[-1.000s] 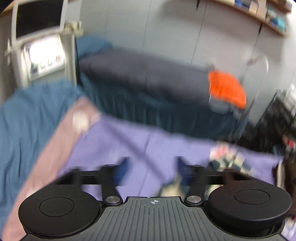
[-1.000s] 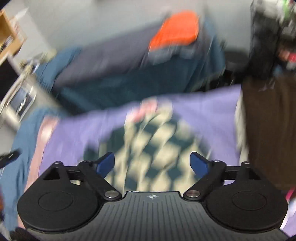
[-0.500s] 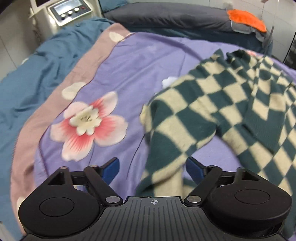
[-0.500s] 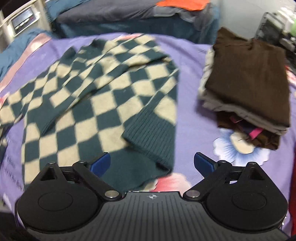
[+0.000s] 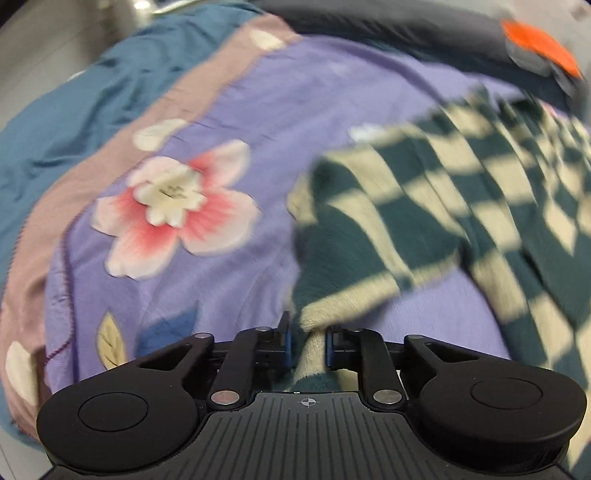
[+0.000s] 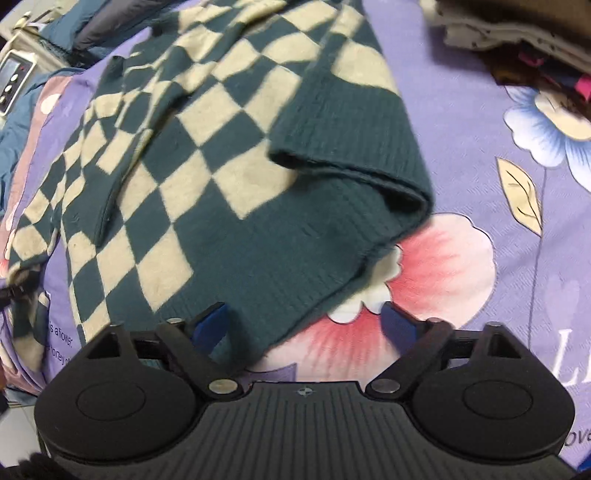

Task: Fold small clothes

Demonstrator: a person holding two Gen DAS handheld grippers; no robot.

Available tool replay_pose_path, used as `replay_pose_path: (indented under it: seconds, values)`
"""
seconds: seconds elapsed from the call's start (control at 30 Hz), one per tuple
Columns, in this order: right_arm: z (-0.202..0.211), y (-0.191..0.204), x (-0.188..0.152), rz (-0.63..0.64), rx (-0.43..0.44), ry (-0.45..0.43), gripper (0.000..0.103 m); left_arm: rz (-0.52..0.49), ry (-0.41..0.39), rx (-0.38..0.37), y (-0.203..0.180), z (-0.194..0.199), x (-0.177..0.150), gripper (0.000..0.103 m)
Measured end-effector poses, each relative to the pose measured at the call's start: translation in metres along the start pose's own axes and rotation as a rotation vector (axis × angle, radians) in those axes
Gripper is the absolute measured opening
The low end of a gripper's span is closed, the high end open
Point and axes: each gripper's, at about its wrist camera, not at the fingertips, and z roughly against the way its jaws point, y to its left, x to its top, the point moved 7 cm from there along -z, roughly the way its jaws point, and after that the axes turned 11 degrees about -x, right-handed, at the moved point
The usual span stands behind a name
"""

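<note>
1. Left claw: fingers drawn together, clamped on a cream-and-green edge of the checkered sweater, which bunches between the blue pads
2. Right claw: fingers set wide apart, gripping nothing; the left blue pad sits at the sweater's dark green ribbed hem, the right pad over the pink flower print on the bedspread; contact with the fabric cannot be told
3. Checkered sweater: lies spread on the purple floral bedspread, green and cream diamonds uppermost; one ribbed corner is turned over onto the body, forming a thick fold near the right claw
4. In the left wrist view the sweater runs from the clamped edge away to the upper right, blurred by motion
5. Bedspread: purple with a pink border strip, resting over a teal sheet at the left
6. Stack of folded clothes: brown and grey layers, at the upper right in the right wrist view, apart from the sweater
7. Orange item: on the dark bed beyond, upper right
</note>
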Motion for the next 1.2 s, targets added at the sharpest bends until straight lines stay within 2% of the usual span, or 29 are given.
replay_pose_path:
  seconds: [0.03, 0.07, 0.1, 0.17, 0.23, 0.33, 0.47, 0.5, 0.53, 0.57, 0.6, 0.63, 0.67, 0.7, 0.77, 0.87, 0.97, 1.03, 1.1, 1.2]
  values:
    - [0.002, 0.006, 0.000, 0.023, 0.007, -0.019, 0.053, 0.038, -0.032, 0.019, 0.008, 0.005, 0.007, 0.057]
    - [0.004, 0.012, 0.000, 0.047, 0.017, -0.034, 0.039, 0.073, -0.064, 0.044, 0.019, 0.011, 0.015, 0.056]
    - [0.006, 0.018, -0.001, 0.065, 0.049, -0.038, 0.008, 0.107, -0.093, 0.070, 0.032, 0.017, 0.023, 0.055]
    - [0.010, 0.033, -0.001, 0.055, 0.124, -0.031, 0.009, 0.168, -0.140, 0.105, 0.063, 0.026, 0.043, 0.055]
    - [0.020, 0.051, -0.001, 0.072, 0.215, -0.045, 0.008, 0.214, -0.164, 0.105, 0.091, 0.031, 0.067, 0.055]
    - [0.046, 0.086, -0.002, 0.143, 0.345, -0.053, 0.008, 0.242, -0.209, 0.101, 0.119, 0.039, 0.108, 0.055]
    - [0.098, 0.139, 0.000, 0.274, 0.566, -0.072, 0.007, 0.244, -0.318, 0.176, 0.154, 0.060, 0.175, 0.055]
    - [0.108, 0.154, -0.004, 0.365, 0.576, -0.095, 0.007, 0.249, -0.307, 0.173, 0.161, 0.058, 0.189, 0.056]
    - [0.111, 0.167, -0.009, 0.457, 0.553, -0.103, 0.007, 0.241, -0.262, 0.172, 0.166, 0.050, 0.199, 0.061]
    - [0.107, 0.178, -0.015, 0.534, 0.525, -0.083, 0.009, 0.217, -0.203, 0.185, 0.168, 0.039, 0.204, 0.071]
    - [0.099, 0.188, -0.023, 0.603, 0.493, -0.045, 0.021, 0.190, -0.143, 0.211, 0.168, 0.029, 0.205, 0.081]
    - [0.089, 0.196, -0.031, 0.665, 0.456, -0.008, 0.045, 0.167, -0.091, 0.233, 0.166, 0.020, 0.201, 0.098]
    - [0.083, 0.199, -0.039, 0.706, 0.419, 0.000, 0.055, 0.149, -0.065, 0.255, 0.162, 0.016, 0.195, 0.103]
    - [0.082, 0.199, -0.045, 0.734, 0.393, -0.020, 0.062, 0.128, -0.066, 0.257, 0.156, 0.015, 0.188, 0.103]
    - [0.082, 0.193, -0.045, 0.726, 0.370, -0.057, 0.060, 0.081, -0.093, 0.212, 0.137, 0.019, 0.167, 0.103]
    - [0.075, 0.163, -0.018, 0.577, 0.299, -0.095, 0.063, 0.089, -0.092, 0.074, 0.108, 0.032, 0.122, 0.103]
    - [0.060, 0.124, 0.016, 0.445, 0.167, -0.099, 0.064, 0.111, -0.068, -0.097, 0.074, 0.044, 0.070, 0.103]
    - [0.054, 0.106, 0.034, 0.395, 0.119, -0.118, 0.062, 0.094, -0.024, -0.155, 0.048, 0.046, 0.035, 0.103]
    - [0.051, 0.108, 0.040, 0.433, 0.105, -0.139, 0.061, 0.044, 0.018, -0.198, 0.023, 0.043, 0.005, 0.103]
    - [0.040, 0.135, 0.029, 0.591, 0.092, -0.132, 0.060, 0.005, 0.062, -0.233, -0.003, 0.042, -0.026, 0.103]
